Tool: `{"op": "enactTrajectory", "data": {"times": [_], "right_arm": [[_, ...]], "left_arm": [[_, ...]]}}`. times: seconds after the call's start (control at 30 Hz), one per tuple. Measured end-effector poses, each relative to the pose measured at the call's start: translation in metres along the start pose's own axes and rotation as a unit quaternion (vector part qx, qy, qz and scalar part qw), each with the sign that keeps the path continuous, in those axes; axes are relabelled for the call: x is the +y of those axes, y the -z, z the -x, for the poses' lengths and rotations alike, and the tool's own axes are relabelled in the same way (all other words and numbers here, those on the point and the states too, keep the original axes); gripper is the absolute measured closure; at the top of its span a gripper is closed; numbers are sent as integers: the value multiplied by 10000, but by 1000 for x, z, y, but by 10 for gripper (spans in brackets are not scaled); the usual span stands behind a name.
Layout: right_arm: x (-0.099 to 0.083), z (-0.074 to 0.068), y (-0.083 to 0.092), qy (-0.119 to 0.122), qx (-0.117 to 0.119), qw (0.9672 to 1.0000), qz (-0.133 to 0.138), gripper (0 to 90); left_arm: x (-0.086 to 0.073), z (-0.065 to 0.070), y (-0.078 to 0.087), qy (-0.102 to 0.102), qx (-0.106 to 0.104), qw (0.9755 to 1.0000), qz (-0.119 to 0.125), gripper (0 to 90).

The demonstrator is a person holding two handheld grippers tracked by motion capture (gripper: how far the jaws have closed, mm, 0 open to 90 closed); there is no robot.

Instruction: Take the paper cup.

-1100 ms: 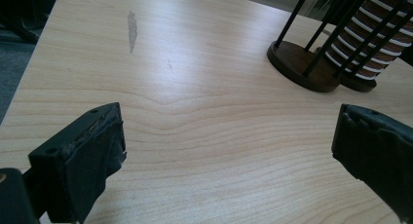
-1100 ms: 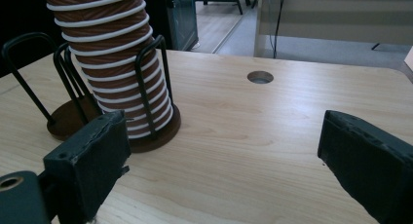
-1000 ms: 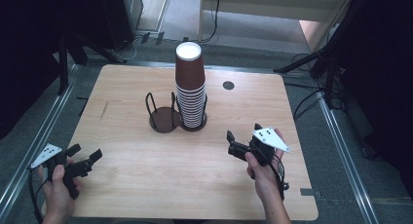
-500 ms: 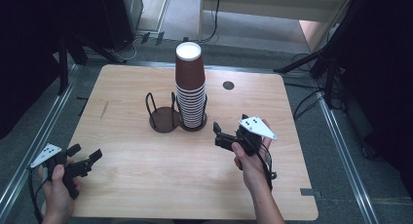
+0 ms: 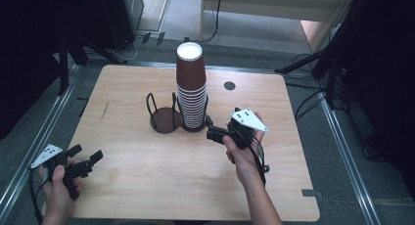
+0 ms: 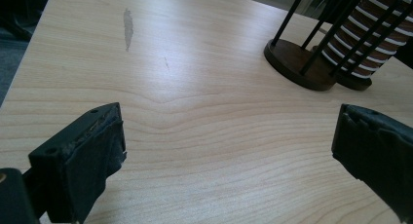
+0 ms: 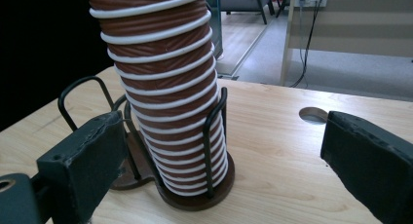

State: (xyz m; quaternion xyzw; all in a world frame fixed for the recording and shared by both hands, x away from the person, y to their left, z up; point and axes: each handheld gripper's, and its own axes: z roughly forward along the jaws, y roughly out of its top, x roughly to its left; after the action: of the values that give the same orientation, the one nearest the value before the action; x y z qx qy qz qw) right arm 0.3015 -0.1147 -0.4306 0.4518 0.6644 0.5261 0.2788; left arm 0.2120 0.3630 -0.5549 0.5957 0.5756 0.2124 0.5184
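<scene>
- The left gripper (image 5: pixel 83 162) rested at about 8 o'clock on the table (image 5: pixel 147 186), jaws spread wide with nothing between them, well apart from the cups.
- The empty cup holder (image 5: pixel 164 118) stood near the table's centre, touching its twin at 3 o'clock.
- The stack of cups (image 5: pixel 192 88), brown with white rims, sat upside down in that second holder (image 7: pixel 214 136), upright and ringed by black wire posts.
- The right gripper (image 5: pixel 211 129) hovered just beside the stack at roughly 4 o'clock of it, jaws parted and empty, pointed at the lower cups.
- To lift a cup cleanly, it seemed best to raise the gripper to the top cup, clear of the posts, and pinch gently so the ribbed wall would not crush.
- The table was pale wood grain with a cable hole (image 5: pixel 229 85) at 1 o'clock.
- Around it lay grey floor, dark stands and cables.
</scene>
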Motion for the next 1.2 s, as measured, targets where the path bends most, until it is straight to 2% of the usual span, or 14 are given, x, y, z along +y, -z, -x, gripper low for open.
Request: {"op": "enactTrajectory", "data": {"times": [0.1, 0.17, 0.23, 0.53, 1.2], "right_arm": [[2, -2, -4, -33, 70, 10000, -21, 33], [4, -5, -7, 20, 24, 10000, -71, 29], [7, -6, -8, -11, 112, 9999, -114, 6], [16, -14, -18, 20, 57, 10000, -41, 4], [40, -30, -46, -40, 173, 9997, 152, 0]], "left_arm": [[0, 0, 0, -7, -12, 10000, -12, 0], [0, 0, 0, 1, -10, 10000, -7, 0], [0, 0, 0, -5, -16, 10000, -7, 0], [0, 0, 0, -15, -35, 10000, -12, 0], [0, 0, 0, -31, -66, 10000, -56, 0]]}}
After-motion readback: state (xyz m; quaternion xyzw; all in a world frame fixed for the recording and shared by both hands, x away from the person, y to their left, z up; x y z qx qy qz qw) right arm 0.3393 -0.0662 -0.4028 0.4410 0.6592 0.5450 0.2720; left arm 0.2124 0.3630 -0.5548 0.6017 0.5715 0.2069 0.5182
